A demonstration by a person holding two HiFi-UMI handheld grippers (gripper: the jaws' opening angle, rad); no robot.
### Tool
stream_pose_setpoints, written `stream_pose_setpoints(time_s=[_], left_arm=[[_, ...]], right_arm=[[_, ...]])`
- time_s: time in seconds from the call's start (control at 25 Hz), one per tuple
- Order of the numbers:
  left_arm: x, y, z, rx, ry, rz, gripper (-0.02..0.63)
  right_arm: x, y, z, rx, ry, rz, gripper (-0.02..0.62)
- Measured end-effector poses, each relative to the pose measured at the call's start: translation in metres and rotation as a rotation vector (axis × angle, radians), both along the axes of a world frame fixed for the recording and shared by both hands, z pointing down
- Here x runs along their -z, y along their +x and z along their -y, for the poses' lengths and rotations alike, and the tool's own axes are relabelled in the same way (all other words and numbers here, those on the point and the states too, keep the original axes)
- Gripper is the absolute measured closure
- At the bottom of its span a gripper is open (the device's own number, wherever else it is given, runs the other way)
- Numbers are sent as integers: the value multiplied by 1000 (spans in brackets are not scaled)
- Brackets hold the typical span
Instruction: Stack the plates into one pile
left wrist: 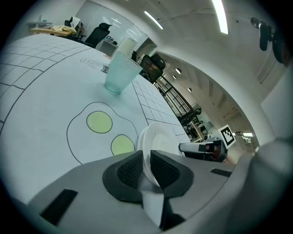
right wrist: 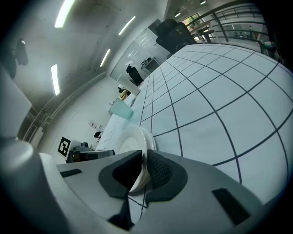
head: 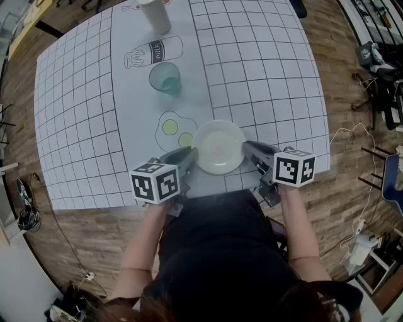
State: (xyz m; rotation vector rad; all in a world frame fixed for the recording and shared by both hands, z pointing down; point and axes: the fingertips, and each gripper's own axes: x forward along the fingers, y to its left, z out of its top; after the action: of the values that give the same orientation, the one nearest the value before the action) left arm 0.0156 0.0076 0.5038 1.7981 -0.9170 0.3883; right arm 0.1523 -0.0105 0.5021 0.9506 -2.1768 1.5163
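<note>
1. Plate (head: 218, 146) lies flat on the bench (head: 264, 63), close to the near edge, straight ahead of you and midway between your two tools.
2. Your left tool (left wrist: 145, 161) is nearly closed, with both pads pinching the plate's left rim. The rim runs straight into the throat.
3. Your right tool (right wrist: 143, 160) has its jaws a little apart around the right rim. One pad looks to be touching and there is a gap on the other side, so I read this as loose, not a pinch.
4. Key relation: the tools face each other across the plate, each pointing inward and downward. The plate is round, so it has no long axis, and both hands are equally near.
5. The rim looks doubled in both gripper views, so this may already be one plate on another; I can't tell for sure. No separate plate shows elsewhere on the bench.
6. Edges: the near bench edge is just behind the tools, toward your body. Any drag that way risks tipping the plate off.
7. Room: the egg drawing (head: 170, 129) is just beyond the plate on the left. The teal cup (head: 165, 78) is well apart up the bench, and the white cylinder (head: 154, 14) is at the far end. There is open grid to the right.
8. Judgement: back each tool out sideways along its own line so the rim isn't pulled.
</note>
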Motion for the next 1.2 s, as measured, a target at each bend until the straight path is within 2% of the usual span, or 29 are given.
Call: stream_pose_setpoints(time_s=[0.32, 0.56, 0.72, 0.84, 0.96, 1.04, 1.2], left_arm=[[1, 2, -1, -29, 24, 51, 543], [8, -1, 3, -39, 67, 77, 520], [28, -9, 19, -41, 203, 119, 532], [43, -20, 32, -48, 320, 229, 543], [55, -32, 41, -56, 405, 352, 545], [65, -40, 47, -53, 457, 407, 548], [90, -50, 58, 1, 549, 439, 548]], right_arm=[[2, 4, -1, 87, 83, -144, 485], [13, 6, 5, 169, 215, -294, 465], [24, 7, 15, 160, 280, -302, 468], [36, 7, 23, 149, 331, -293, 488], [47, 5, 28, 147, 362, -276, 499], [55, 4, 32, 141, 398, -284, 520], [72, -1, 39, 141, 470, -289, 563]])
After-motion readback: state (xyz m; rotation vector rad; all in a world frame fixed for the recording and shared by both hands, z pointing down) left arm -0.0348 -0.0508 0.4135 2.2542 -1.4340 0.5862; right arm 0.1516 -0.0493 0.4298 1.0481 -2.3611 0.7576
